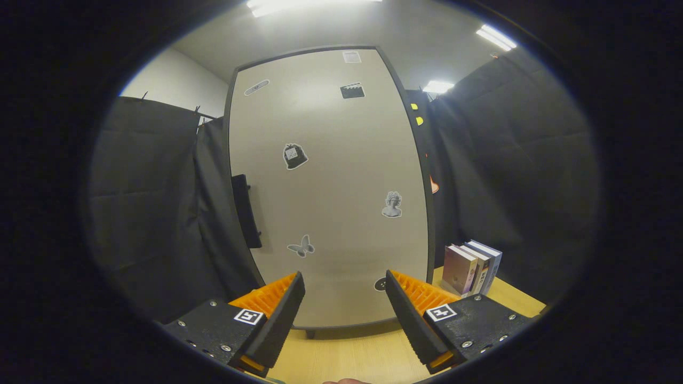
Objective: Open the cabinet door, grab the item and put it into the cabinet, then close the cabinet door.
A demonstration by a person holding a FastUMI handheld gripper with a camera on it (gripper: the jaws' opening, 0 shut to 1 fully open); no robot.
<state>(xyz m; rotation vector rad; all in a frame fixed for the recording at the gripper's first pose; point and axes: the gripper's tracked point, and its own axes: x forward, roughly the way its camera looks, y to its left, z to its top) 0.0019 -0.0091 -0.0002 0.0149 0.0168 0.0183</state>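
In the gripper view, the gripper (344, 282) is facing the cabinet door (328, 186), its fingers spread wide apart and holding nothing. The door is standing shut just beyond the fingertips, showing a dark handle (246, 210) at its left edge and several stickers (a butterfly (301, 246) and a bust (392, 205) among them). The cabinet is resting on a light wooden table (352, 352). To the right of the cabinet, a few books (471, 268) are standing upright on the table, touching one another, beyond the right finger.
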